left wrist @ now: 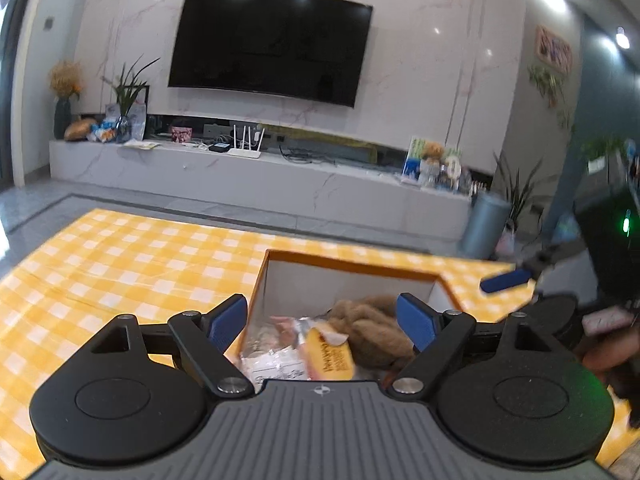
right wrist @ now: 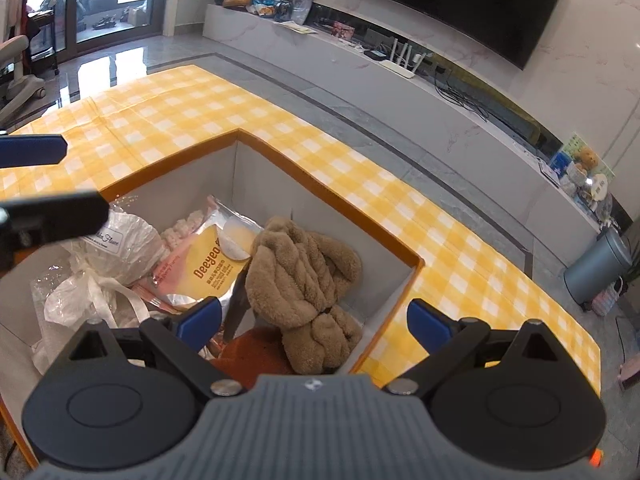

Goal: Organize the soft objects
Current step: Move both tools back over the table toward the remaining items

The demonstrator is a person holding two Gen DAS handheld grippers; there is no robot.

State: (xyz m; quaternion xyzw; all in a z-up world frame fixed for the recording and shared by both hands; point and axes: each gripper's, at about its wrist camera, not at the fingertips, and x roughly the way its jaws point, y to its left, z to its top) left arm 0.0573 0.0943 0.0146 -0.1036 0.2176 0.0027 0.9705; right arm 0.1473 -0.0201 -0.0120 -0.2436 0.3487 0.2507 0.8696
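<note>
An orange-rimmed storage box (right wrist: 328, 204) with white walls stands on the yellow checked table. Inside lie a brown fluffy plush (right wrist: 304, 276), a yellow Deeyeo packet (right wrist: 212, 268), a pink snack pack (right wrist: 180, 232) and a white plastic bag (right wrist: 116, 248). My right gripper (right wrist: 316, 320) is open and empty just above the plush. My left gripper (left wrist: 322, 320) is open and empty above the box (left wrist: 344, 266), over the plush (left wrist: 372, 324) and the yellow packet (left wrist: 332, 356). The left gripper's fingers (right wrist: 36, 150) show at the right wrist view's left edge.
The yellow checked tablecloth (left wrist: 120, 264) spreads left of and behind the box. Beyond the table are a grey floor, a long white TV console (left wrist: 256, 176) with a router and clutter, a wall TV (left wrist: 272, 46) and a grey bin (left wrist: 486, 224).
</note>
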